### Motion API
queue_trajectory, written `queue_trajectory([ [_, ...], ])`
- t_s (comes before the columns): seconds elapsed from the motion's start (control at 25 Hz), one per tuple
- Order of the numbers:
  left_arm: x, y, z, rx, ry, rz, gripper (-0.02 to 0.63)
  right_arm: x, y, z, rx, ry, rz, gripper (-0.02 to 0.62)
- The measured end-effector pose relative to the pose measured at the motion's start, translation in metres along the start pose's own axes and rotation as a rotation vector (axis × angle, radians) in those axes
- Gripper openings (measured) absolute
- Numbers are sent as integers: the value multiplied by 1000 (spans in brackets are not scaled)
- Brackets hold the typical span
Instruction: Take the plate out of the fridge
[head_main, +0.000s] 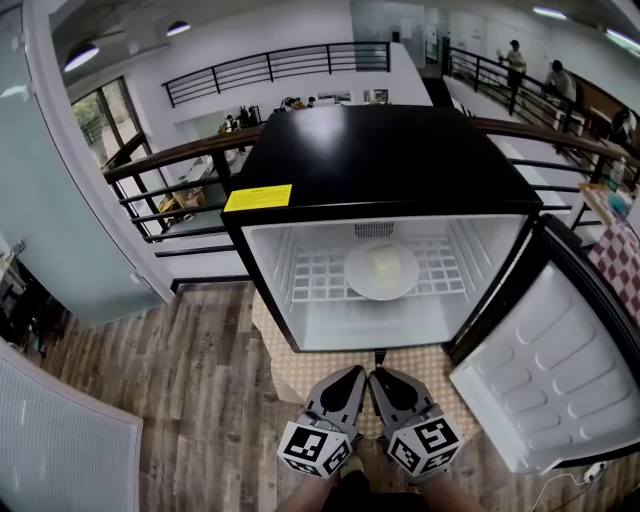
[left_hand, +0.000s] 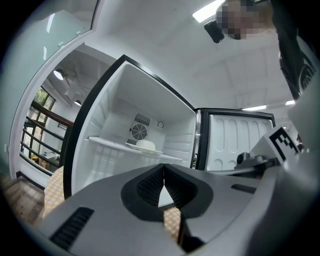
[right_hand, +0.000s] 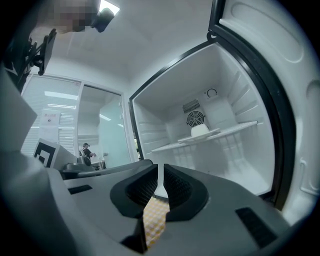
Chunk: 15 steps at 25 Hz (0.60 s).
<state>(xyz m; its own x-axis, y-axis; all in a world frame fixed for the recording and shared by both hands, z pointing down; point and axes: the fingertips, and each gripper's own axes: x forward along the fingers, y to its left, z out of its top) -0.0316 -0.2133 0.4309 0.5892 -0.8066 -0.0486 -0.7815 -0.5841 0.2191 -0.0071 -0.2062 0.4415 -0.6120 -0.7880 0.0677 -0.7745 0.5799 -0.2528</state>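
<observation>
Left gripper (left_hand: 163, 170), right gripper (right_hand: 161, 170) closed; plate (head_main: 358, 281) contents (head_main: 386, 262) unclear.

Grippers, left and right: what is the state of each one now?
Left gripper: closed, empty.
Right gripper: closed to a thin slit, empty.

A round white plate (head_main: 381, 270) bearing a pale lump of food lies flat at the middle of the white wire shelf (head_main: 300, 275) inside the black fridge (head_main: 380, 160). The fridge's door (head_main: 560, 370) is swung wide open. The plate sits well ahead of the left gripper (head_main: 361, 371) and right gripper (head_main: 376, 372), higher than both.
</observation>
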Motion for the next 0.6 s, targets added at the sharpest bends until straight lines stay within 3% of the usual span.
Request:
queue_trajectory([
  [0.28, 3, 26, -1, -11, 3, 14, 9, 24, -1, 3, 64, -16, -6, 54],
  [0.6, 20, 25, -7, -46, 16, -9, 9, 31, -19, 4, 118, 12, -23, 54],
])
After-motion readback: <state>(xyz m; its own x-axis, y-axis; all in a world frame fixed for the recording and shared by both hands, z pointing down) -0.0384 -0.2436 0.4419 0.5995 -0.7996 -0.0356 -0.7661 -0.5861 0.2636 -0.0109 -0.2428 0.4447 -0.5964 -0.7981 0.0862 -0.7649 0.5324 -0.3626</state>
